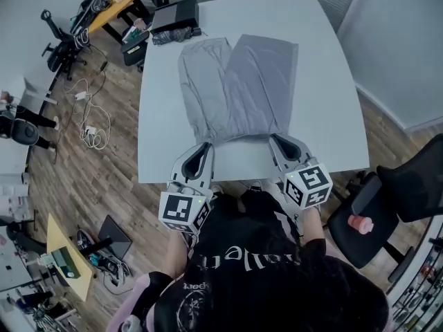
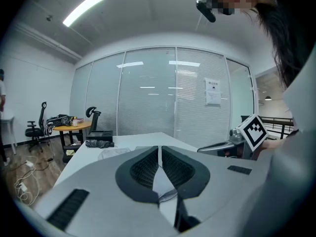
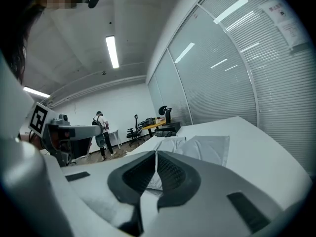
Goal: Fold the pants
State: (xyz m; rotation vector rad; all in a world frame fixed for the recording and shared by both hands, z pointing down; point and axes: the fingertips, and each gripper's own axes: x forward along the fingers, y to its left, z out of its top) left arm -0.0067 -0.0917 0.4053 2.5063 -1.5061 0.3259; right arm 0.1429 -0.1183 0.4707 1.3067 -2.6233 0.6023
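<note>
Item: pants-folding station, head view, listed from the bottom of the frame upward. Nearest: left gripper [image 1: 203,149] at lower centre-left and right gripper [image 1: 275,139] at lower centre-right, both over the near edge of the white tabletop [image 1: 325,81] and both pointing up-frame. Jaws: closed on both, the pads meeting along a thin line in the left gripper view [image 2: 159,152] and the right gripper view [image 3: 156,157]. No fold of cloth shows plainly between either pair, and whether a thin edge is pinched cannot be told. Next: grey pants [image 1: 239,88], spread flat at the centre of the frame. Their waistband [image 1: 239,135] is the nearest part and lies across the frame. The left jaws sit at its left corner, the right jaws at its right corner, and neither is clearly closer. Long axis: straight away from the jaws, bottom to top of the frame, with the two legs side by side and the hems at upper centre. Judgement: the cloth lies directly ahead of both grippers, so a fold along the length would carry the waist end up-frame toward the hems. Farthest: black case [image 1: 174,14] at the upper-left corner of the tabletop, apart from the hems.
</note>
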